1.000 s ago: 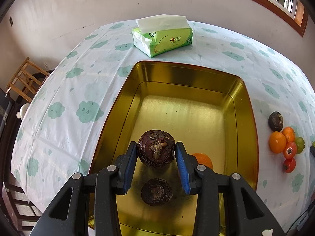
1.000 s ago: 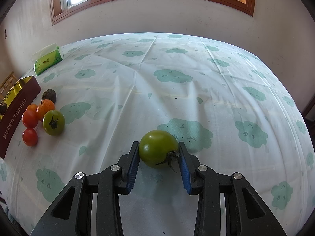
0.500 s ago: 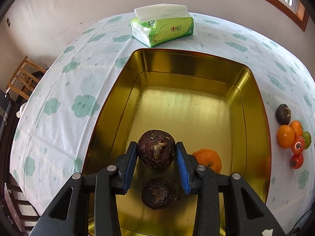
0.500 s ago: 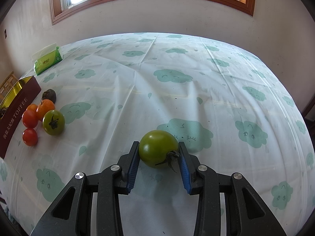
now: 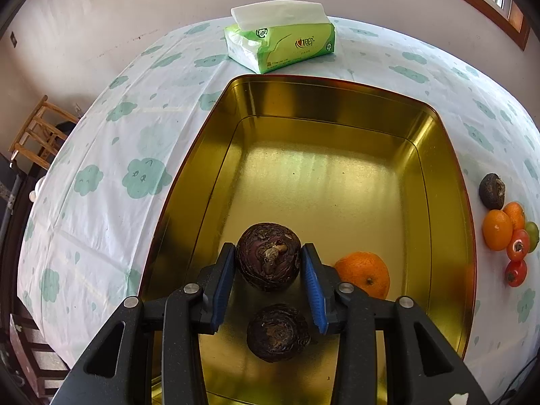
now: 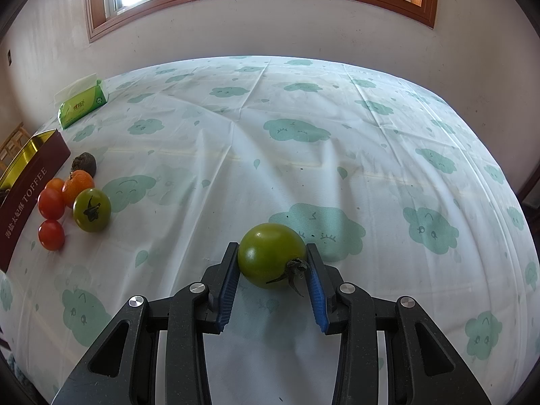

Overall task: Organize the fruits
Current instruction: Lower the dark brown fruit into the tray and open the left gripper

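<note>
My left gripper (image 5: 269, 248) is shut on a dark brown round fruit (image 5: 268, 260) low inside the gold tin (image 5: 337, 94). Below it on the tin floor lie a second dark fruit (image 5: 278, 332) and, to the right, an orange (image 5: 362, 273). My right gripper (image 6: 271, 246) is shut on a green tomato (image 6: 266, 253), just above the cloud-print tablecloth (image 6: 303, 135). Beside the tin's dark red wall (image 6: 30, 175) sits a loose cluster: a green tomato (image 6: 91, 209), an orange (image 6: 77, 187), red tomatoes (image 6: 50, 202) and a dark fruit (image 6: 83, 162).
A green tissue pack (image 5: 280, 40) lies just beyond the tin's far end. A wooden chair (image 5: 37, 135) stands off the table's left side. The walls and a window run behind the table. The fruit cluster (image 5: 506, 233) sits right of the tin.
The left gripper has shifted a little forward over the tin with the dark fruit in it, so the orange shows more fully. The right gripper and its tomato have not moved.
</note>
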### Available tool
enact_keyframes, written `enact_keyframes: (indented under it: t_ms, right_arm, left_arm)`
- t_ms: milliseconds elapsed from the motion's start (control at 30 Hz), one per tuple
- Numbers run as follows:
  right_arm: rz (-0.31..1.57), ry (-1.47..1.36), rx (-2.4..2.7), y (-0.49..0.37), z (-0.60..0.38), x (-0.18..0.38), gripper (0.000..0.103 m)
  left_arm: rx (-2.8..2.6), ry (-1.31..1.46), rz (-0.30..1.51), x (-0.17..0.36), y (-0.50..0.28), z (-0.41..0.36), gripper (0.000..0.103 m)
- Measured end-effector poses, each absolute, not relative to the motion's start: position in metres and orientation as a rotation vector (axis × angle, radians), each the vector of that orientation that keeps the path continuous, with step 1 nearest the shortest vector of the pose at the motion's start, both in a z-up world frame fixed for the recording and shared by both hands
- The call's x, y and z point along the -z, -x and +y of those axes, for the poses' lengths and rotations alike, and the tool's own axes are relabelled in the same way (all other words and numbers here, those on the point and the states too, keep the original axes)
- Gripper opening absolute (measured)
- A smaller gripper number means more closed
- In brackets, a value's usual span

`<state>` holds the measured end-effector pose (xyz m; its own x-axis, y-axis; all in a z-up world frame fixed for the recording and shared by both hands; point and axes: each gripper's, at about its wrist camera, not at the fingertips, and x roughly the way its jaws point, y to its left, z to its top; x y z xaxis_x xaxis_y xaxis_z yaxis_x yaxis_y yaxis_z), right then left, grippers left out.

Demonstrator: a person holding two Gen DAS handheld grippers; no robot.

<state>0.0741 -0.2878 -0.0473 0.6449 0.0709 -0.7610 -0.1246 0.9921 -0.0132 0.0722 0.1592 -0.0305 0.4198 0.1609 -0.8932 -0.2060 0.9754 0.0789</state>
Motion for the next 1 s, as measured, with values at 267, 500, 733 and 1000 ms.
enact_keyframes:
  t_ms: [267, 500, 733, 1000]
  right_arm:
    - [0.863, 0.066, -0.111, -0.075, -0.287, 0.047, 0.039]
    - [0.864, 0.067, -0.111, -0.075, -0.287, 0.047, 0.039]
    - [0.864, 0.068, -0.11, -0.074, -0.287, 0.047, 0.039]
    - [0.865, 0.068, -0.11, -0.075, -0.287, 0.047, 0.039]
  left_arm:
    - [-0.236, 0.012, 1.101, 0.024, -0.07, 0.154, 0.042]
    - [-0.227, -0.018, 1.064, 0.012, -0.065, 0.144, 0.045]
    - [-0.227, -0.035, 1.008, -0.004, -0.054, 0.133, 0.049]
    - [-0.236, -0.016, 0.986, -0.007, -0.042, 0.135, 0.05]
